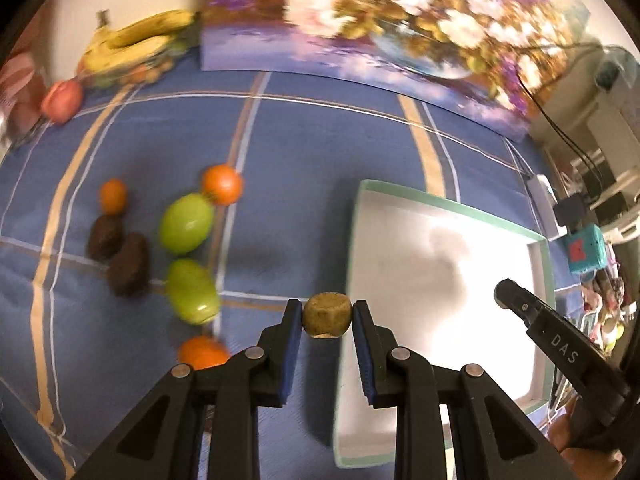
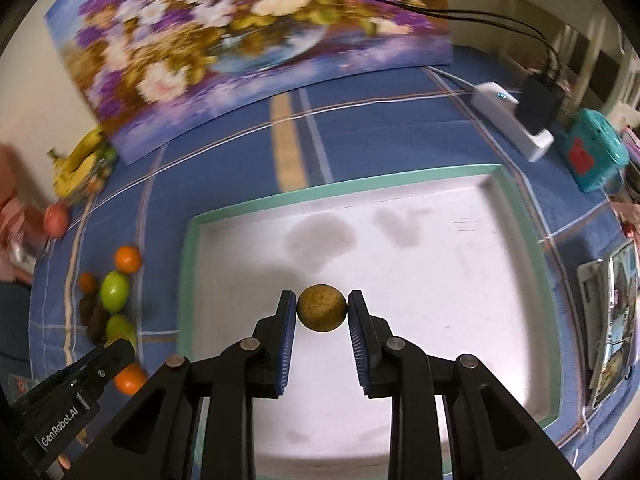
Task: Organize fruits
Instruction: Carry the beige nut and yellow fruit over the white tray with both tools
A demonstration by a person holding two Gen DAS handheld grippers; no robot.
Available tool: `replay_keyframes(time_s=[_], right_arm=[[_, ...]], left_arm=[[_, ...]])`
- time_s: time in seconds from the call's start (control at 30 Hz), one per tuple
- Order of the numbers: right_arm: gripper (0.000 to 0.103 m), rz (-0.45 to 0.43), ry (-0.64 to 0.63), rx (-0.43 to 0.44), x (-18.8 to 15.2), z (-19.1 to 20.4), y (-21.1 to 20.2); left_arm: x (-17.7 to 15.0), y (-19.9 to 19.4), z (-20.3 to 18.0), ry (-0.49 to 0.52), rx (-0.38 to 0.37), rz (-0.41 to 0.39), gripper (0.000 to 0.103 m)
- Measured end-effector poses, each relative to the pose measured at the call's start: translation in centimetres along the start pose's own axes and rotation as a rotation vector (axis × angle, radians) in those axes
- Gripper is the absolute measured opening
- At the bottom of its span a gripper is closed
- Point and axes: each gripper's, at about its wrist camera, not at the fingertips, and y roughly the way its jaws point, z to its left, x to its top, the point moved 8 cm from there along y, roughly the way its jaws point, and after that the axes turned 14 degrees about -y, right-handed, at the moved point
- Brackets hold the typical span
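A: Where's the fruit?
B: Each claw pinches one. The left claw (image 1: 327,314) grips a rough, tan, blunt-ended fruit (image 1: 327,315) beside the tray's (image 1: 448,204) green rim; the right claw (image 2: 322,312) grips a round speckled fruit (image 2: 321,308) above the white tray floor (image 2: 440,280).
A: Texture?
B: Matte skins, ribbed blue pads (image 2: 287,344).

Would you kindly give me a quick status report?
Each hand-held gripper shut on a brown fruit: left, right. Right over white tray. Nothing in the way.
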Motion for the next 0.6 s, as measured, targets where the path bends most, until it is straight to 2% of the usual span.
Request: replay_keyframes(time_s=[0.2,0.6], right_arm=[[0.027,0.014,0.046,-0.026,0.5,-2.6,0.6],[0.028,0.047,0.060,-0.052,1.3,-4.4,2.5]], left_arm=[[0.6,2.2,-2.6,0.059,-0.003,0.012,0.027],[0.1,6.6,-5.7,0.127,0.005,0.061,0.027]])
